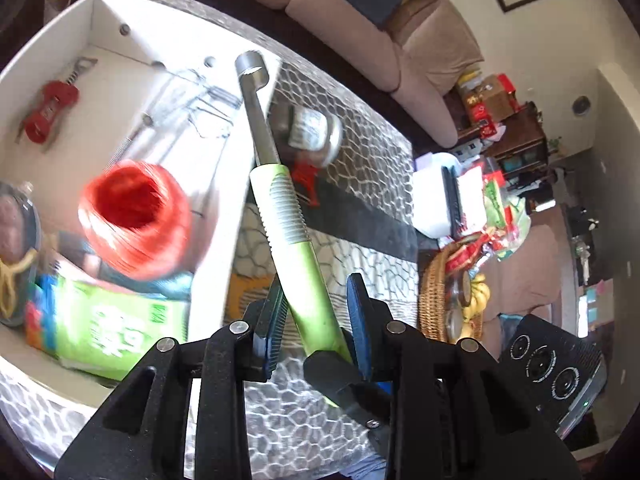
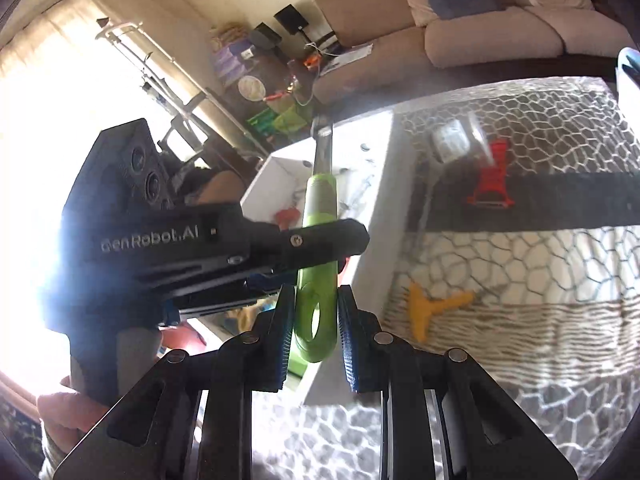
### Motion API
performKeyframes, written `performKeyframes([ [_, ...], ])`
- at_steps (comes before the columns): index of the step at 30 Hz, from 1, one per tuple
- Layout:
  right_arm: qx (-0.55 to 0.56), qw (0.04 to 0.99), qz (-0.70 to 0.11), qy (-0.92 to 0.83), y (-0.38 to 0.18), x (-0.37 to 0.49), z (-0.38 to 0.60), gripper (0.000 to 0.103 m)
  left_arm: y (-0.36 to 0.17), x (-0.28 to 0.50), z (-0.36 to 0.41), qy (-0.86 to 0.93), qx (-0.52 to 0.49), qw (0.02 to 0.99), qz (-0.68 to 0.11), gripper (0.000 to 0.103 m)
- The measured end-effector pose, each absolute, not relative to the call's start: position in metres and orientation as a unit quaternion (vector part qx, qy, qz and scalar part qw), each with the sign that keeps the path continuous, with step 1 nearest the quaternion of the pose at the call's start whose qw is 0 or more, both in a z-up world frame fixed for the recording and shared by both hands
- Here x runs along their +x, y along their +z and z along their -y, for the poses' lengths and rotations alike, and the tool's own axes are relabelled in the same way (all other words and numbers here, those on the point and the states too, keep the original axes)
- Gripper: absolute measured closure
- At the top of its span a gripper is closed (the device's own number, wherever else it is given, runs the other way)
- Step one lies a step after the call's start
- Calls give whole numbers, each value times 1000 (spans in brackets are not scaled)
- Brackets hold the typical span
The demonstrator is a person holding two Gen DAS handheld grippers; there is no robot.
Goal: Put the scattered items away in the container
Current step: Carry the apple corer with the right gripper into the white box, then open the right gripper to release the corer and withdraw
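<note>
The right gripper [image 2: 313,328] pinches the ring end of the green-handled tool [image 2: 316,248] and the left gripper [image 1: 316,320] pinches its handle higher up, holding it above the patterned table [image 2: 520,264], its metal tip pointing to 12 o'clock over the white box [image 1: 112,40] with the red string ball [image 1: 134,218] inside.

A honeycomb-patterned cloth surface [image 2: 520,264] is seen, bearing a white box [image 1: 224,184] left, a red peeler [image 2: 494,176] far, a yellow tool [image 2: 432,310] near.
</note>
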State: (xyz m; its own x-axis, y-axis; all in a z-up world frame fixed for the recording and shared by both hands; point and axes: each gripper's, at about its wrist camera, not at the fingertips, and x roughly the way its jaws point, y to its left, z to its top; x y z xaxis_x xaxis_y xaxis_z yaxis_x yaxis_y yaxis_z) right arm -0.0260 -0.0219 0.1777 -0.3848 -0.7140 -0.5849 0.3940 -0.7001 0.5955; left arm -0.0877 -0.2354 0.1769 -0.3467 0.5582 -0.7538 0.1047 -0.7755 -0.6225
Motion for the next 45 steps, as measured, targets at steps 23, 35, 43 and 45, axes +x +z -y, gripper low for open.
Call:
performKeyframes([
  [23,585,258,100,-762,62,-198,288,81,36,-239,403,728,-640,52,239,60],
  [35,554,275,87,-781,111,-187,275,62,99,-183,422,777,-568,68,264,22],
  [43,457,274,26,-846,185,-133,158,29,160,-115,367,822,-510,118,226,0],
  [45,450,280,23,-848,187,-117,127,20,177,-95,342,832,-494,137,212,0],
])
